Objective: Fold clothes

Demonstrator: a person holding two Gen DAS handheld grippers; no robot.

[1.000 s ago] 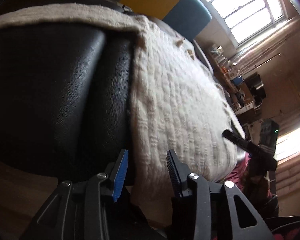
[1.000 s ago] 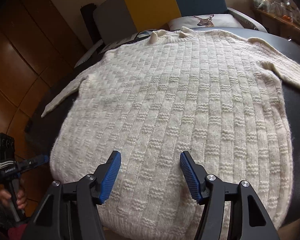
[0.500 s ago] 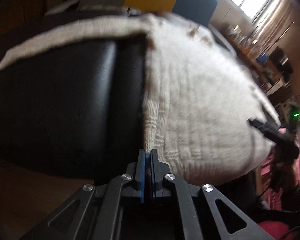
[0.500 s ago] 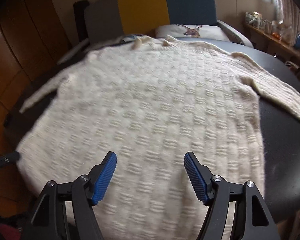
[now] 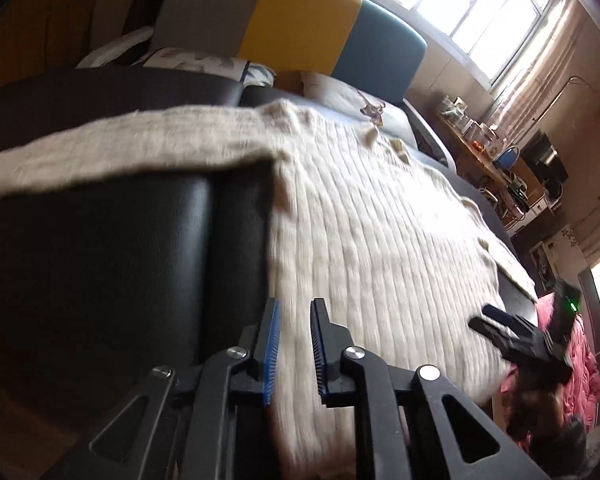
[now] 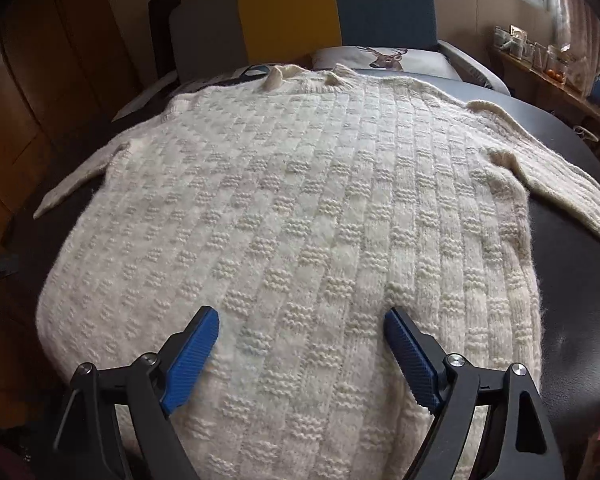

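Left claw (image 5: 294, 344) reopened, chunky basket-weave cream sweater (image 6: 300, 220), glossy black cushion (image 5: 120, 260)

Cream sweater spread flat on a black padded surface.

The black padded surface (image 6: 572, 280) has a smooth, leather-like cover with a seam running down its near side (image 5: 212, 248). A cream knitted sweater (image 6: 300, 208) lies face-flat on it, collar toward the far end, hem at the near edge and hanging slightly over it. One sleeve (image 5: 120, 152) stretches out across the black cover to the left; the other sleeve (image 6: 560, 184) lies out to the right, also resting on the cover. At the far end a pillow with a deer print (image 6: 384, 60) sits just beyond the collar, against a grey, yellow and teal headboard (image 6: 300, 16).
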